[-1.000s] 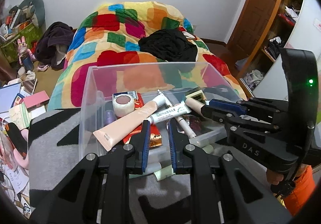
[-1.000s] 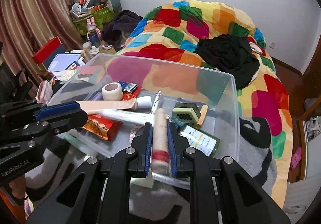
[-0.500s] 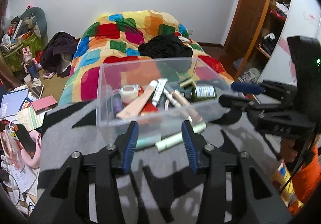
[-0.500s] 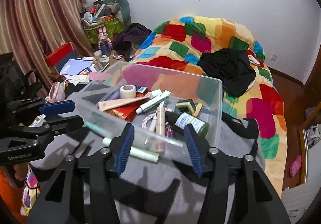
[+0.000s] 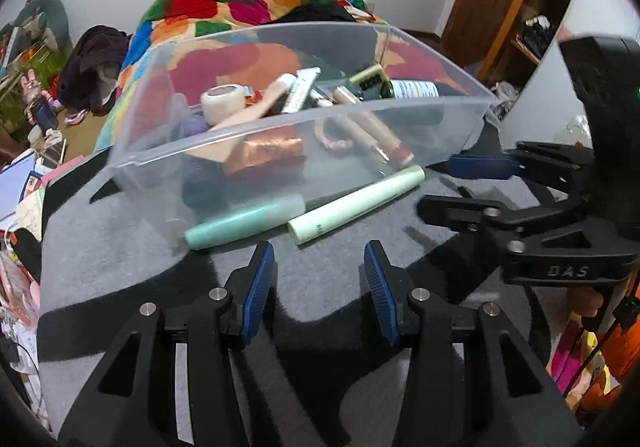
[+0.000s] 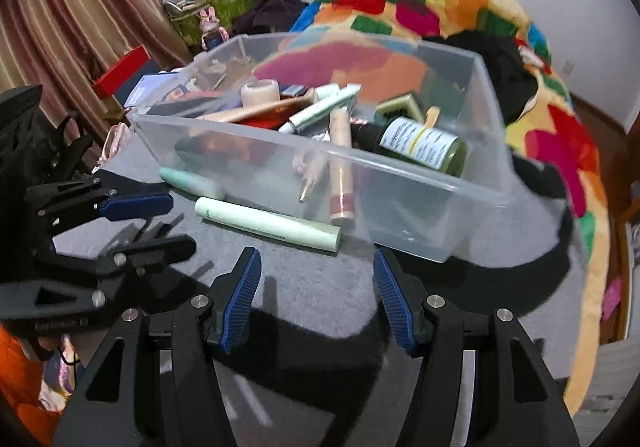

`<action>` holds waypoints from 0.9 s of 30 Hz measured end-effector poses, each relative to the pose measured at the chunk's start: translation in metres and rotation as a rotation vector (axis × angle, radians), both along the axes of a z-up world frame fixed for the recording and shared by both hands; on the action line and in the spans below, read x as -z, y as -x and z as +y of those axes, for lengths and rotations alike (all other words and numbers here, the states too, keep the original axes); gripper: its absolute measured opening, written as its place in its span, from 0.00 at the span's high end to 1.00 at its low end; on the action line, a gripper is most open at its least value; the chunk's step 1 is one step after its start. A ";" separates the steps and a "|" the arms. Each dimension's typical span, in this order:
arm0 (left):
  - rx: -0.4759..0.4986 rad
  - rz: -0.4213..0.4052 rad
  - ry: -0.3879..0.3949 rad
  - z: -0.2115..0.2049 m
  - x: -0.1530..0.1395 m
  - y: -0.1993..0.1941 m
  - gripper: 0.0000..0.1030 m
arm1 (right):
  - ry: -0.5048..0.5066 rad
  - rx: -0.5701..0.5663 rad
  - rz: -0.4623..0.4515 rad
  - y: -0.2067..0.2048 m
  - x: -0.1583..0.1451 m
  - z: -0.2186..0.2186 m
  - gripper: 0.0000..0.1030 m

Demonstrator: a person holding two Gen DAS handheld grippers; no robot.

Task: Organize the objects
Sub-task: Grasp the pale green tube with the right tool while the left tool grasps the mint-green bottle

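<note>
Tongs, left [image 5: 318, 283] and right [image 6: 316, 297], gape wide and empty; your pale green plastic tube [image 6: 268, 225], mid-frame against the clear plastic bin [image 6: 400, 207], could roll away when nudged.

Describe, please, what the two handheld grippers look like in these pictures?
Both are matte black plastic. The left gripper and the right gripper each carry ribbed blue pads on angular fingers fixed with silver screws. Seen from the left wrist, the right one's body shows embossed "DAS" lettering, a small green light and a thin black cable. An orange sleeve shows behind it.
</note>
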State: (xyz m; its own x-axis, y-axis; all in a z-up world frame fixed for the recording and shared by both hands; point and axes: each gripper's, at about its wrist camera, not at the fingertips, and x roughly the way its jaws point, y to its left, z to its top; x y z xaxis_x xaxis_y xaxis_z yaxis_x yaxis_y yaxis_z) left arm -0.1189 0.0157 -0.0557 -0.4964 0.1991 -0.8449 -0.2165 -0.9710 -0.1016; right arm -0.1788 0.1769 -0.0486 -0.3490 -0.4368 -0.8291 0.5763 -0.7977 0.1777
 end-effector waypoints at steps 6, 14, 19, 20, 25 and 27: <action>0.026 -0.008 0.034 0.012 0.008 0.007 0.55 | 0.042 0.004 -0.058 0.009 0.010 -0.003 0.47; 0.045 -0.002 0.020 0.019 0.010 0.006 0.55 | 0.039 -0.011 -0.046 0.004 0.011 -0.009 0.50; 0.076 0.005 -0.006 0.019 0.006 -0.009 0.55 | 0.055 -0.037 -0.068 -0.008 0.006 0.001 0.51; 0.086 0.003 -0.012 0.019 0.007 -0.013 0.55 | 0.061 -0.049 -0.076 -0.013 0.006 0.004 0.51; 0.124 0.005 -0.023 0.020 0.007 -0.038 0.55 | 0.059 -0.166 -0.093 -0.049 0.003 0.021 0.51; 0.111 0.014 -0.033 0.015 0.003 -0.044 0.55 | -0.010 -0.185 -0.022 -0.061 0.000 0.022 0.51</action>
